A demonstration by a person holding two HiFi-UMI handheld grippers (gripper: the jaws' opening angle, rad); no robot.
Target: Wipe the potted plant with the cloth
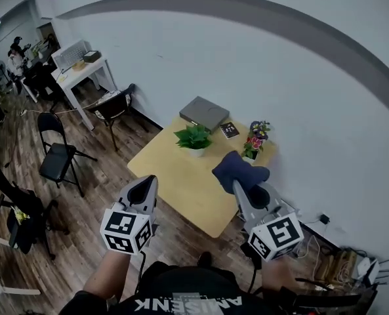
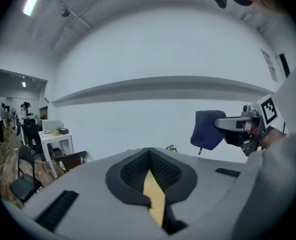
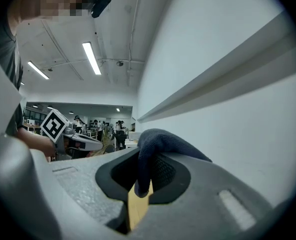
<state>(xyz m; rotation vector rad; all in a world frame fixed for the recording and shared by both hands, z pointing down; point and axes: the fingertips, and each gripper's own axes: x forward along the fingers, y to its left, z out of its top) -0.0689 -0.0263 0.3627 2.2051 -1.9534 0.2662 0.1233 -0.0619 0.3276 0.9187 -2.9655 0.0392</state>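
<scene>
A green potted plant (image 1: 193, 138) in a white pot stands on the far half of the square wooden table (image 1: 181, 182). My right gripper (image 1: 242, 182) is shut on a dark blue cloth (image 1: 237, 168), which drapes over its jaws above the table's right side. That cloth (image 3: 157, 149) fills the jaw gap in the right gripper view. My left gripper (image 1: 143, 190) is shut and empty, held over the table's near left edge. From the left gripper view the cloth (image 2: 207, 129) hangs off the other gripper at the right.
On the table's far side lie a grey box (image 1: 204, 113), a small dark book (image 1: 229, 130) and a flower pot (image 1: 254, 140) with pink and purple blooms. Black chairs (image 1: 56, 153) stand at the left, a white desk (image 1: 79, 71) beyond them. Cables lie on the floor at the right.
</scene>
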